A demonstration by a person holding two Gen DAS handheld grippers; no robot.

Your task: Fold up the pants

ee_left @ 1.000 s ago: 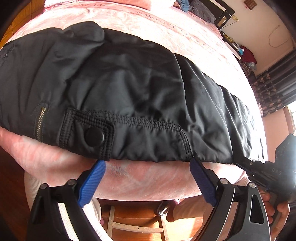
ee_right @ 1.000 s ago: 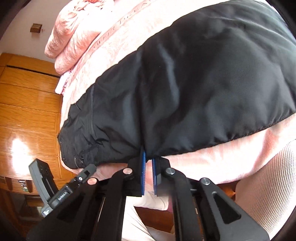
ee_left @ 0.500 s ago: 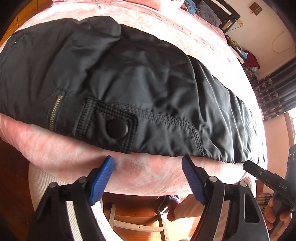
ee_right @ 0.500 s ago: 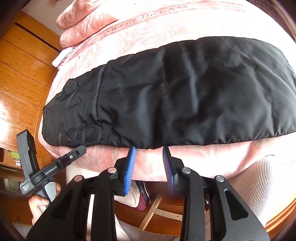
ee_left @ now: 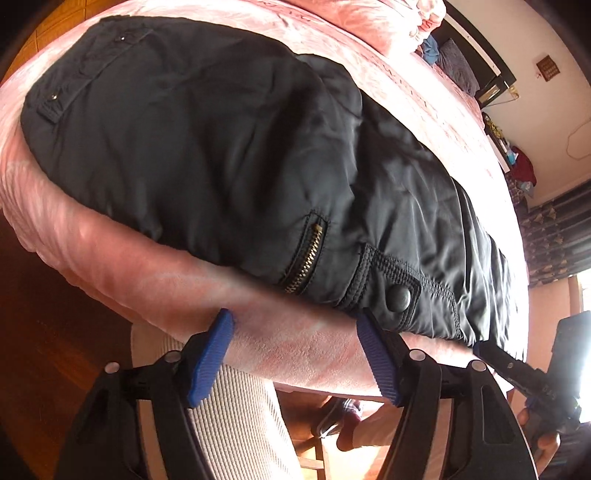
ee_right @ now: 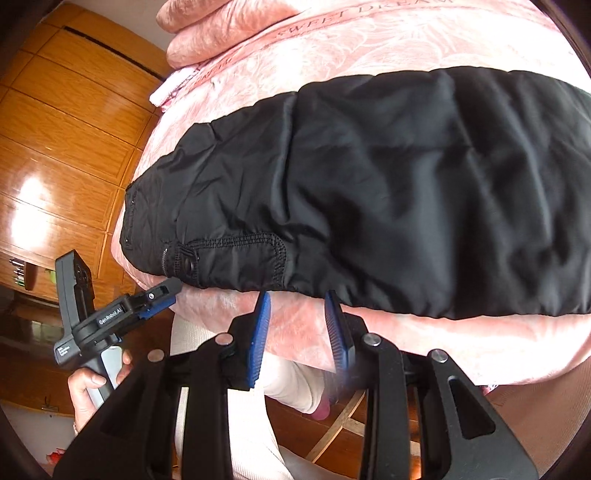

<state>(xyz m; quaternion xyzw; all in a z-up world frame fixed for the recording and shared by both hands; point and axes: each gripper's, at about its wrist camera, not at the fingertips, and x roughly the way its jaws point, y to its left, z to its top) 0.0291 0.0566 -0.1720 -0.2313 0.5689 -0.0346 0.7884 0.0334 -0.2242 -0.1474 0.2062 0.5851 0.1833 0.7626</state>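
Pants (ee_left: 229, 155) hem beside open claws (ee_right: 299, 306)

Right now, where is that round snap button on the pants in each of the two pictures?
Left wrist view: the snap sits low and right of centre, beside the zipper.
Right wrist view: the snap sits at the left, on the pants' near edge.
Shared landmark: the stitched pocket flap around it.

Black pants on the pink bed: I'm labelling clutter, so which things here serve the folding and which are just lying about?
Job:
black pants
left tool, open
right tool, open
pink bedspread, the folding surface

Lying about:
pink quilt bunched at the head
red cloth on the far shelf
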